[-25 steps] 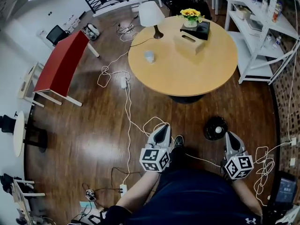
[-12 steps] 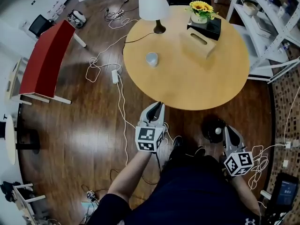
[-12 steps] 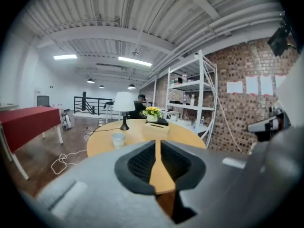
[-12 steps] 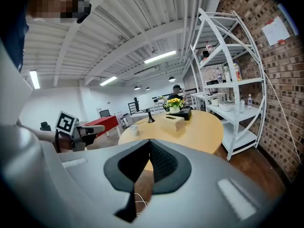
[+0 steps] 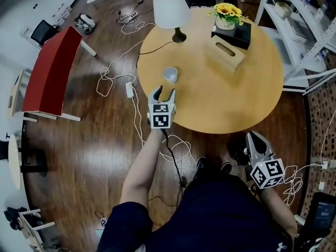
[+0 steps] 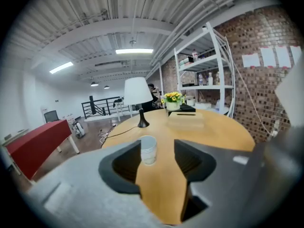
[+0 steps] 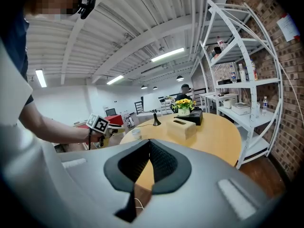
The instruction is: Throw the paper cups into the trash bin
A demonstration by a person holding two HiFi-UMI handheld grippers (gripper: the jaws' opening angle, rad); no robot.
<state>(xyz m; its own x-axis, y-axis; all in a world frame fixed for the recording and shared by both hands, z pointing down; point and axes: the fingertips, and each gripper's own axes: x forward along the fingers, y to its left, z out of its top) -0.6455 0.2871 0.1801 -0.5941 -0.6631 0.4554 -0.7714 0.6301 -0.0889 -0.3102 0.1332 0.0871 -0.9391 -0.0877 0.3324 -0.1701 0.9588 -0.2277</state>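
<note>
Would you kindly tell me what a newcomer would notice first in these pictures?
The big round wooden table fills the upper middle of the head view, with a white lamp and yellow flowers at its far edge. Near its left rim stands a lone paper cup, and the left gripper, whose jaws have just been opening with nothing between them, points at it.
</note>
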